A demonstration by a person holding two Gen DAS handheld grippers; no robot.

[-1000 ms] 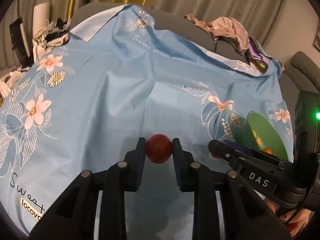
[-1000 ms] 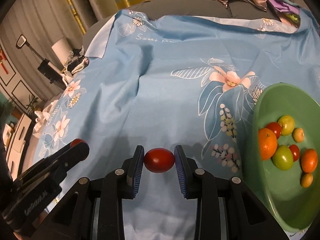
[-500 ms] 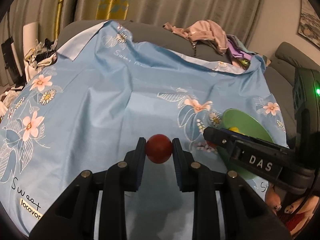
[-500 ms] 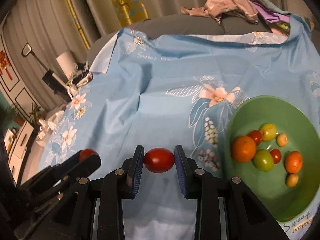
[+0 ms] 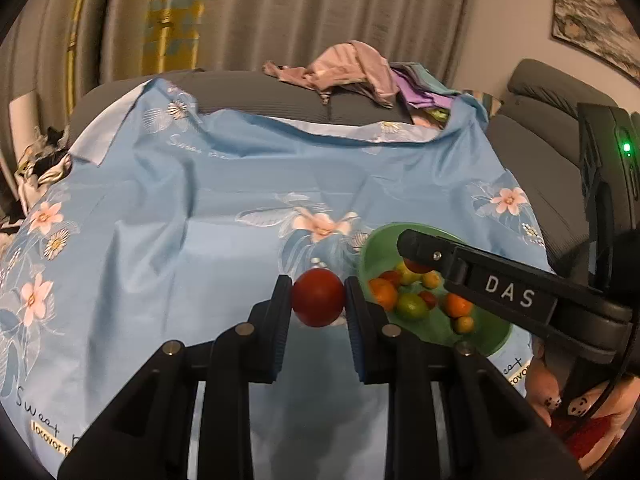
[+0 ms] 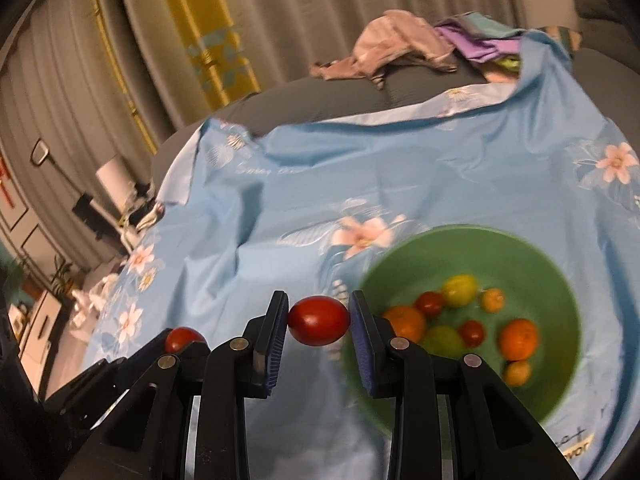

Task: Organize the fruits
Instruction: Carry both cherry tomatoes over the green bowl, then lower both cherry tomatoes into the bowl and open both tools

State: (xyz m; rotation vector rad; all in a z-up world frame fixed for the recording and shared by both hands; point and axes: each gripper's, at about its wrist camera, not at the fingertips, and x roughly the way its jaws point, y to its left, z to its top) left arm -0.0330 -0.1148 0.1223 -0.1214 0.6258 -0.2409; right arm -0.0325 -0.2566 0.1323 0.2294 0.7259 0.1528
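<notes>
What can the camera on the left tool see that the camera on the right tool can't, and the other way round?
Only the left wrist view shows the framed picture on the wall, the grey sofa arm and the green light on the other tool's body.

Only the right wrist view shows the white lamp and cluttered furniture off the sheet's left edge.

Both show the blue flowered sheet, the green bowl of mixed fruit, the pile of clothes, the curtains, and each tool, left and right, clamping a red tomato.
</notes>
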